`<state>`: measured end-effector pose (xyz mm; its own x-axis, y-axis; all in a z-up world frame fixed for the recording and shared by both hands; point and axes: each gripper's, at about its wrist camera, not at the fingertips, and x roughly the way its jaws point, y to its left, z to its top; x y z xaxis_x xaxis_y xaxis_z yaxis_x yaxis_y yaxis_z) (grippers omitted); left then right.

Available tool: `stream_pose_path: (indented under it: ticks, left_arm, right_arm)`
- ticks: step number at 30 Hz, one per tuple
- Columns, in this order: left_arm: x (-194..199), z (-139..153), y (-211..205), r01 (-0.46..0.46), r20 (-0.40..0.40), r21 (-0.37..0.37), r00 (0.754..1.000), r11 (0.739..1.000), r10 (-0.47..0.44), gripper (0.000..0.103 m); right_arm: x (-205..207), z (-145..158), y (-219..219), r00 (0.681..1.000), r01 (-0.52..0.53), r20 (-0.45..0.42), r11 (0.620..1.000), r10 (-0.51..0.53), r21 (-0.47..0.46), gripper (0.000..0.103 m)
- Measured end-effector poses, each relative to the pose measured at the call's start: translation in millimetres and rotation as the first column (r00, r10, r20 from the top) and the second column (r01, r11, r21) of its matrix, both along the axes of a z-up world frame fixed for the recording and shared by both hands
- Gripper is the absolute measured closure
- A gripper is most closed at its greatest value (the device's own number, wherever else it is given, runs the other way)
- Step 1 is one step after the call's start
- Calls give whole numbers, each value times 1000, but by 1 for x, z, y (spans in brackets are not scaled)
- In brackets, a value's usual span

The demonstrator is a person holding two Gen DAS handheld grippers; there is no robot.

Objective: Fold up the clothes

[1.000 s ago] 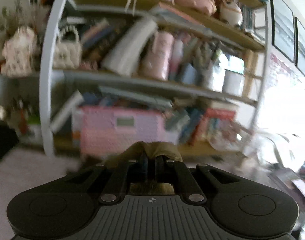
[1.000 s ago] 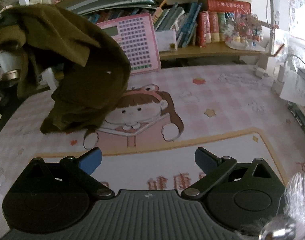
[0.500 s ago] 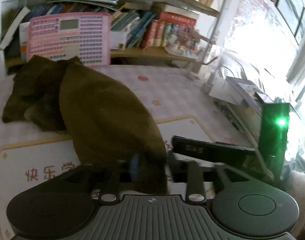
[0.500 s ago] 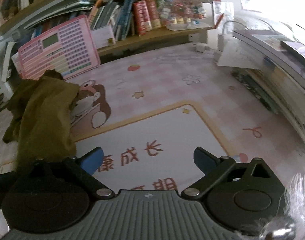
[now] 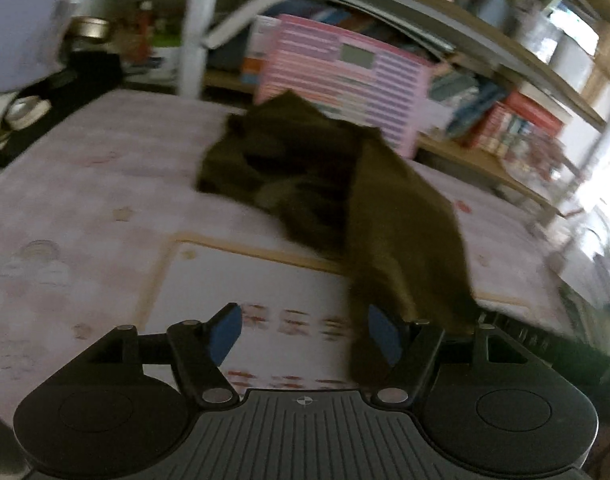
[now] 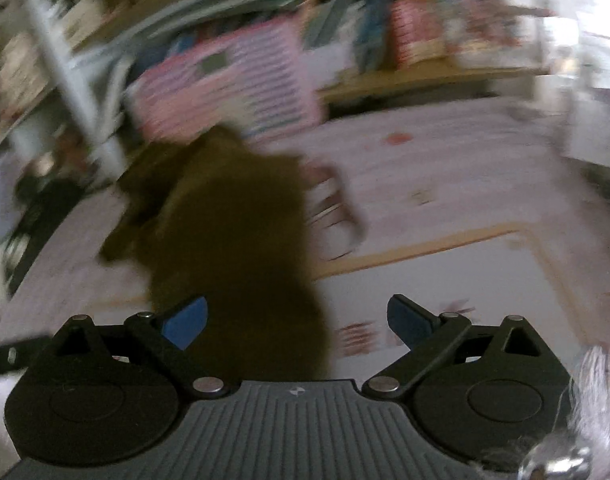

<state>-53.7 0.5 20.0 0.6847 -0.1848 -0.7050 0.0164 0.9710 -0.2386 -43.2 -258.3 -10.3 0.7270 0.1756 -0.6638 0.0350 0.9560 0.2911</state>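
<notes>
Both my jaws are gaping, gripping nothing; the garment point(image 5: 385, 216) is lying crumpled at twelve o'clock, needing spreading flat.

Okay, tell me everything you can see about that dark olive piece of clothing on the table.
The olive garment is a soft, dull, knit-looking fabric in brownish green, unfolded. It lies crumpled on the pink printed table mat, bunched in dark folds at its far end in front of the pink keyboard toy. One long smoother panel stretches toward the cameras. Its near end lies by the left gripper, beside one blue pad, and between the right gripper's open fingers. Blur hides seams and details.
</notes>
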Motion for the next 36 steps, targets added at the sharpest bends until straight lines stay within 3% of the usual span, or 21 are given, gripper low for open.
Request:
stream_pose_path:
  ticks: [6,7,8,10,12,18,21,24,27,29,32,34,36]
  left_arm:
    - [0,-1,29,-44,0,-10,999,999,44,31]
    - [0,-2,35,-47,-1,-13,999,999,47,31]
    - [0,-3,40,-50,-3,-15,999,999,50,31]
    - [0,-4,57,-64,-2,-24,998,998,64,31]
    - [0,-4,76,-85,1,-36,996,996,85,31]
    - [2,-4,137,-168,17,-93,985,981,170,31]
    - [3,-5,164,-207,21,-125,977,970,211,31]
    - [4,-7,191,-244,24,-157,968,957,251,31]
    - [5,-8,217,-281,25,-189,957,941,291,31]
    - [6,-9,235,-305,25,-210,948,929,317,31]
    - [15,-13,232,-266,24,-220,960,938,278,31]
    - [20,-16,227,-239,20,-221,968,946,249,31]
    - [26,-19,221,-215,17,-219,974,952,224,31]
  right_arm:
    - [15,-16,44,988,-124,-104,990,117,-61,7]
    - [17,-16,49,986,-131,-111,989,124,-65,20]
    - [19,-17,54,984,-139,-119,988,130,-70,49]
    - [24,-17,63,977,-165,-139,986,159,-34,84]
    - [30,-14,74,968,-198,-153,980,200,25,96]
    - [37,50,134,929,-361,-7,911,369,200,98]
    - [43,101,166,889,-456,130,834,438,311,98]
    - [51,151,180,854,-520,283,752,438,405,98]
    - [56,200,166,850,-508,412,712,327,485,98]
    - [53,217,139,859,-470,464,694,217,546,98]
    - [28,222,75,876,-337,483,727,9,598,98]
    - [9,197,33,904,-135,388,742,-179,657,98]
    - [-16,162,-17,886,122,241,702,-395,701,98]
